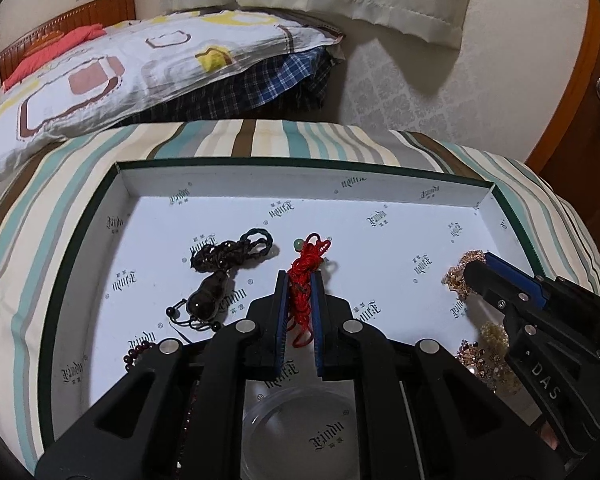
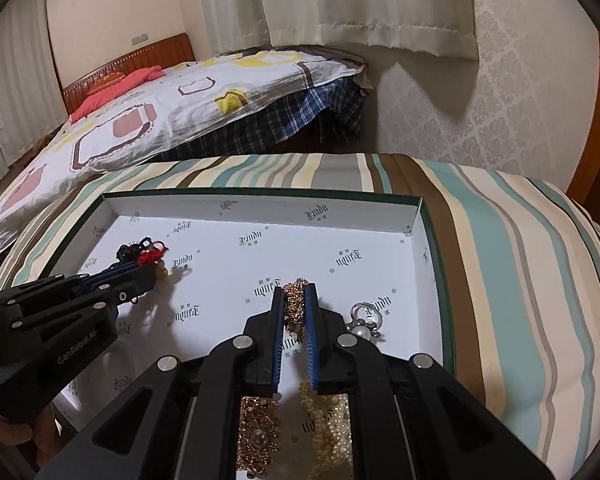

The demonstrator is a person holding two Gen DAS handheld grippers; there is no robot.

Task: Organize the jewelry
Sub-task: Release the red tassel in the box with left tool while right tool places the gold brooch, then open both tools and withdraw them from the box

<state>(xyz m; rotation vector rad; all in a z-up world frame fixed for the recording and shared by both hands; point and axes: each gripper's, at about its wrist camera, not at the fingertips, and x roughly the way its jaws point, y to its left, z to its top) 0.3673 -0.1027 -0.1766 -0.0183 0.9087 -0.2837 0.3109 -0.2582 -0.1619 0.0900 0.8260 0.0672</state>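
I have both tools down inside the shallow white cardboard box lid with the dark green rim (image 1: 504,204), which lies on a striped blanket (image 1: 260,140) of teal, cream and brown.

My left gripper (image 1: 300,276) is clamped on the red braided cord bracelet (image 1: 305,280): the cord runs lengthwise between the two blue pads, and its knotted end sticks out past the fingertips toward the lid's far wall, beside a small green bead (image 1: 297,244). Just left of those fingers lies the dark brown cord necklace with a gourd-shaped pendant (image 1: 216,280), apart from them. A clear round plastic dish (image 1: 296,432) sits under my left gripper, near the lid's near edge.

My right gripper (image 2: 294,292) is closed on the gold chain necklace (image 2: 294,300), whose links fill the narrow gap between the pads and pile up toward the lid's near edge. A strand of cream pearls (image 2: 332,428) lies below the right finger, and a silver ring with a pearl (image 2: 362,322) sits just right of it, nearer the lid's right wall.
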